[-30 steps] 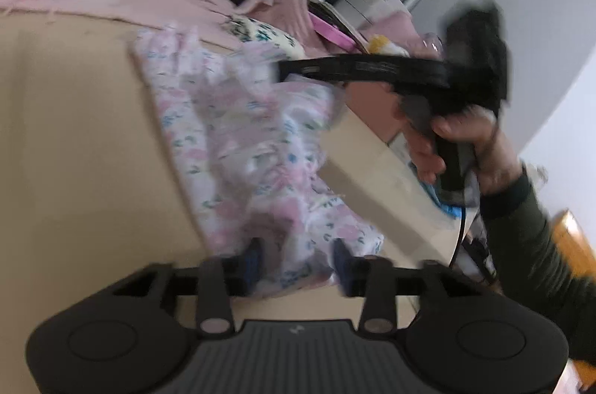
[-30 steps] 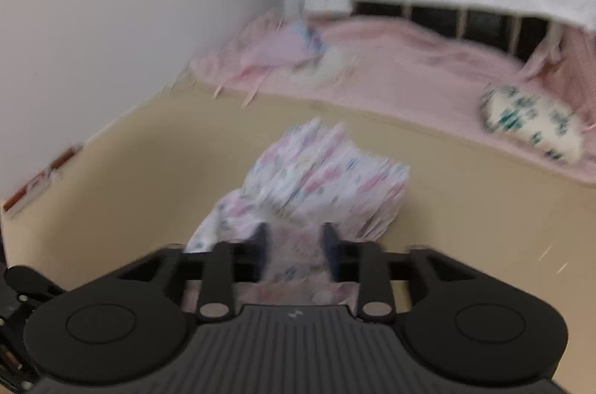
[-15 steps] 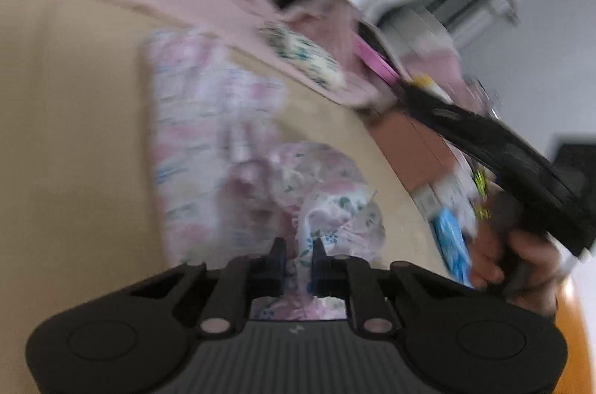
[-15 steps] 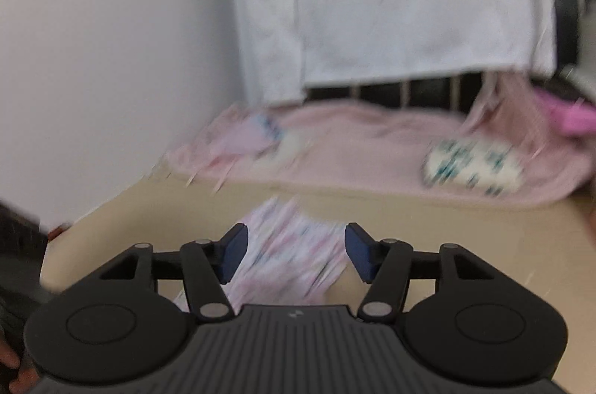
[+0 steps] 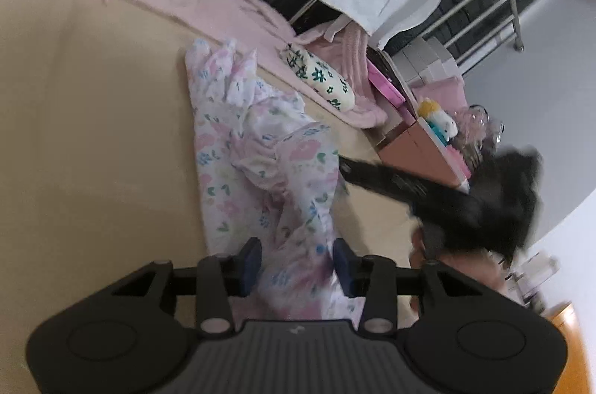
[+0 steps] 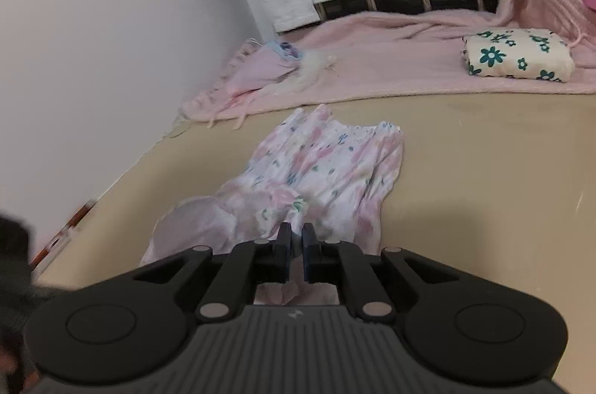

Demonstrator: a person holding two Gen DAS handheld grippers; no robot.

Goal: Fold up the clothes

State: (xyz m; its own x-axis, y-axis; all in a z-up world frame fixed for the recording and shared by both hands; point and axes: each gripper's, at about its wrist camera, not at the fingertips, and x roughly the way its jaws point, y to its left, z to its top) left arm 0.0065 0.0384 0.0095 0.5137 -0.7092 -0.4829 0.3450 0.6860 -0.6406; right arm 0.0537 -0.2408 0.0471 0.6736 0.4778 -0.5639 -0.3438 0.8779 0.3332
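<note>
**Floral garment on tan surface, both grippers at near edge**

Left wrist view: left gripper (image 5: 296, 261) over near end of crumpled floral garment (image 5: 260, 163) lying on tan surface (image 5: 93, 140). Jaws apart and opening, cloth between them, pads not pressing. Right gripper (image 5: 344, 166) blurred, tips at garment's right edge.

Right wrist view: right gripper (image 6: 297, 245) jaws together, clamped on a fold of floral garment (image 6: 320, 170). Folded flower-print cloth (image 6: 517, 58) on pink blanket (image 6: 372, 66) beyond.
</note>
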